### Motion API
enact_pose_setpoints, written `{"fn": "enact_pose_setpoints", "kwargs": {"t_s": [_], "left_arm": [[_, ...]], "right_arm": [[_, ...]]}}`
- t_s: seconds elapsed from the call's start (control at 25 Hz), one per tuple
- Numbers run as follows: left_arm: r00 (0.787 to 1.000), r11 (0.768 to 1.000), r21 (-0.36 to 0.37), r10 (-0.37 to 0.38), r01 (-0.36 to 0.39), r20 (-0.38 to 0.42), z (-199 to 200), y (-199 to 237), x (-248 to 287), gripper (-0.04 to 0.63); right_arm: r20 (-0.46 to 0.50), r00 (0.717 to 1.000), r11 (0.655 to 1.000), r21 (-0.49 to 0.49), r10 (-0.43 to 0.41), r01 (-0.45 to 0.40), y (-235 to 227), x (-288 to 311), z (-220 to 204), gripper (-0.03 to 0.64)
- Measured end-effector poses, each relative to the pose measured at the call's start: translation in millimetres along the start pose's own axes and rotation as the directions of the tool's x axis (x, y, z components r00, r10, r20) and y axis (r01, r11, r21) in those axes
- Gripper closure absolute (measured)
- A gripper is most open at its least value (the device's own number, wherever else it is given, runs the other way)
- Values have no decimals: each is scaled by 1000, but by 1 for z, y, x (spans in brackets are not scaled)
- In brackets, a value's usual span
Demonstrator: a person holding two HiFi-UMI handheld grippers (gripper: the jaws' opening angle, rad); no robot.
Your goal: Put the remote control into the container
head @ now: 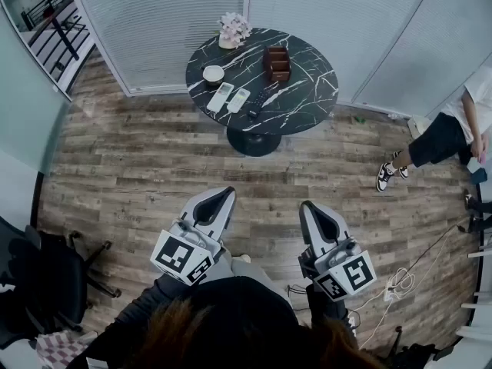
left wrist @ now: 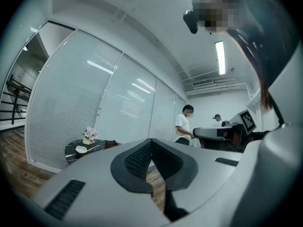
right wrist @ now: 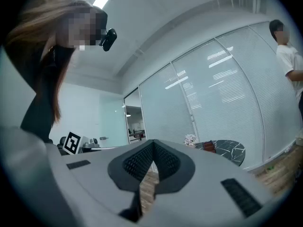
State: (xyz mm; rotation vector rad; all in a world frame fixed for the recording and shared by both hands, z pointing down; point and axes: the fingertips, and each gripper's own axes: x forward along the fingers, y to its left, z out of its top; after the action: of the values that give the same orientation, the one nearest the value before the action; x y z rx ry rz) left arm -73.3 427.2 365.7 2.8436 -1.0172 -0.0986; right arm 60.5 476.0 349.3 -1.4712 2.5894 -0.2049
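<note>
While both tools hang level over the grey-brown wood-plank floor, well short of the round black marble-patterned table, I read each pair of jaws as clenched with nothing between them. The left gripper and the right gripper each show their ribbed dark pads meeting at the tip.

Three remotes lie side by side on the table's near-left part: a long white remote control, a shorter white remote control just beside it, and a slim black remote control angled toward the table's middle. None of them is inside the dark brown wooden container, which stands upright further back on the table, apart from all three.

A small round white bowl sits near the table's left edge, just behind the long remote. A pot of pale pink flowers stands at the table's far-left rim. A person in a white top and black shorts is off to the table's right.
</note>
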Motion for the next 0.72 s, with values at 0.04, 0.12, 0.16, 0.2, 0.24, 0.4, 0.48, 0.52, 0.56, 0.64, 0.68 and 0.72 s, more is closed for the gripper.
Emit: {"fn": "enact_pose_setpoints", "kwargs": {"t_s": [0.04,0.12,0.16,0.2,0.24,0.4,0.48,0.52,0.56,0.64,0.68,0.72], "left_arm": [[1000,1000,0,-1,1,1,0,0,1,588],[1000,1000,-1,-4,4,1,0,0,3,588],[1000,1000,-3,-5,5,1,0,-1,4,588],[1000,1000,-5,-7,7,1,0,-1,5,588],[1000,1000,-7,-8,8,0,0,-2,6,588],[1000,1000,-5,-14,14,1,1,-5,9,588],[1000,1000,-2,-12,12,5,3,-5,9,588],[1000,1000,0,-8,8,7,4,-4,9,588],[1000,1000,1,-4,4,7,4,-2,8,588],[1000,1000,-1,7,-7,4,3,3,7,588],[1000,1000,-3,13,-13,3,2,6,7,588],[1000,1000,-4,17,-17,2,2,8,8,588]], "right_arm": [[-1,1000,1000,-5,2,-2,0,0,1,601],[-3,1000,1000,-11,3,-3,1,0,2,601],[-3,1000,1000,-11,2,-2,0,1,2,601],[-2,1000,1000,-10,-1,1,-1,1,2,602],[0,1000,1000,-6,-2,2,-2,2,2,602],[4,1000,1000,-12,3,-3,-2,7,4,601],[6,1000,1000,-8,15,-14,-1,9,5,601],[5,1000,1000,4,21,-21,-1,11,4,601],[1,1000,999,18,26,-26,-2,13,2,601],[-18,1000,999,41,26,-25,-4,17,-6,601],[-27,999,999,43,23,-22,-5,20,-9,601],[-34,999,999,41,22,-20,-5,22,-12,601]]}}
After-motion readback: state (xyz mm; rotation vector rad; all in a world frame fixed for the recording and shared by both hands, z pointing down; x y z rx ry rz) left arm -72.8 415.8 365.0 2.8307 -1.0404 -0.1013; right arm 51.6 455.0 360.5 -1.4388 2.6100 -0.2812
